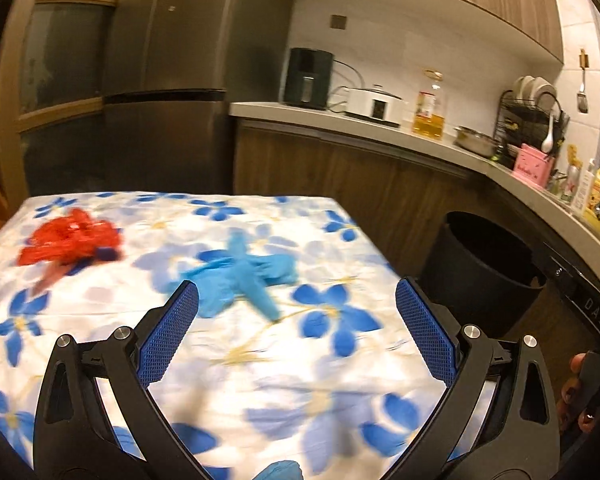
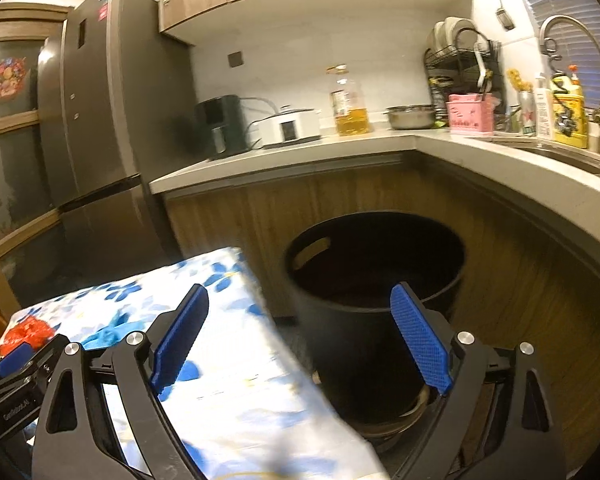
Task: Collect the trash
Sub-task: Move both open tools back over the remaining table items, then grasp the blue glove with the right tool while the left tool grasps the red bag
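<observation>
Both grippers stand with jaws wide apart and nothing between the blue pads. The left gripper (image 1: 296, 308) hangs over the near part of the table (image 1: 364, 224), which is draped in a white cloth with blue flowers; the right gripper (image 2: 300, 312) sits off the table's right edge, pointing toward the black bin (image 2: 380, 312) on the floor. At the very bottom of the left wrist view a scrap of blue (image 1: 282, 470) shows under the gripper; whether it is more trash cannot be told. Just ahead of the left pads lies a crumpled blue glove (image 1: 244, 276), loose and flat on the cloth. Risk noted: the glove is nearly the colour of the printed flowers, so a grasp could land on pattern, or pinch the cloth along with the glove and drag the covering. Further left and farther back lies a crumpled red wrapper (image 1: 70, 240), light and springy by the look of it; it may slip out of a shallow pinch or skid toward the table's edge. The bin stands close beside the table's right side, mouth open, contents too dark to read; a release short of its rim would drop trash on the floor. Nothing blocks the path between table and bin. Beyond, the counter (image 2: 284, 160) carries an oil bottle (image 2: 348, 104), a white cooker (image 2: 288, 126) and a dish rack (image 2: 460, 64), all well clear.
</observation>
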The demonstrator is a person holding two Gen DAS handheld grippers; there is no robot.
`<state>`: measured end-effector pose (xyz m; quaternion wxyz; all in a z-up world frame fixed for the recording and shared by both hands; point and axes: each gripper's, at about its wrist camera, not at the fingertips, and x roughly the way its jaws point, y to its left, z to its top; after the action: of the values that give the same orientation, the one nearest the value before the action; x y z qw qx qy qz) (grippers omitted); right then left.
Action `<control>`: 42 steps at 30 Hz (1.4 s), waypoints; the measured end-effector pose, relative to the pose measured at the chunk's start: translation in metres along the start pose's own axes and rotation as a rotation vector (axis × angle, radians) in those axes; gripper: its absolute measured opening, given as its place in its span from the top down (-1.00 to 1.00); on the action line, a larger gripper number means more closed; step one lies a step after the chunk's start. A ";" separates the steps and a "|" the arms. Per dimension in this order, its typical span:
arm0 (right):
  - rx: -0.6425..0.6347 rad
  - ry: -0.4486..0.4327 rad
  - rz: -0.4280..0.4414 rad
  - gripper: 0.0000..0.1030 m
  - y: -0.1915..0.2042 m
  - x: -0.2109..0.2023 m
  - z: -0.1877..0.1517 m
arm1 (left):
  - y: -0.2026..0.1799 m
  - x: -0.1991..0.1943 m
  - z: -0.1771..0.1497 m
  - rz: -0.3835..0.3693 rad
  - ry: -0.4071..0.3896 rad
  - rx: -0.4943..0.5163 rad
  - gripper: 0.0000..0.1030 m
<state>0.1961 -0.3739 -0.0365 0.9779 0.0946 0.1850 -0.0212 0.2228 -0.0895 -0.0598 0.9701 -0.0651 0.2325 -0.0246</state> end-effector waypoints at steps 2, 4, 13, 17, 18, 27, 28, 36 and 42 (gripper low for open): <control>-0.014 0.012 0.025 -0.73 0.016 0.002 -0.004 | 0.015 -0.006 0.001 0.025 -0.004 -0.014 -0.89; -0.037 0.033 0.065 -0.73 0.039 0.008 -0.010 | 0.030 -0.011 0.001 0.045 -0.010 -0.028 -0.89; -0.123 0.120 0.177 -0.73 0.116 0.034 -0.038 | 0.102 -0.031 0.002 0.179 -0.041 -0.103 -0.89; -0.144 0.142 0.195 -0.73 0.143 0.050 -0.045 | 0.129 -0.034 0.002 0.223 -0.048 -0.127 -0.89; -0.145 0.148 0.199 -0.73 0.148 0.054 -0.047 | 0.134 -0.035 0.002 0.231 -0.051 -0.132 -0.89; -0.173 0.205 0.212 -0.60 0.187 0.087 -0.061 | 0.180 -0.032 0.012 0.310 -0.086 -0.170 -0.89; -0.169 0.216 0.212 -0.56 0.189 0.091 -0.062 | 0.183 -0.031 0.013 0.316 -0.091 -0.171 -0.89; -0.188 0.289 0.214 -0.15 0.205 0.117 -0.070 | 0.209 -0.014 0.027 0.354 -0.104 -0.186 -0.89; -0.220 0.341 0.237 0.52 0.212 0.128 -0.077 | 0.218 0.000 0.033 0.359 -0.104 -0.197 -0.89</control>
<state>0.3037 -0.1518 -0.1159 0.9326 0.0107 0.3364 0.1304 0.2419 0.1305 -0.0605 0.9586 -0.1183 0.1912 0.1750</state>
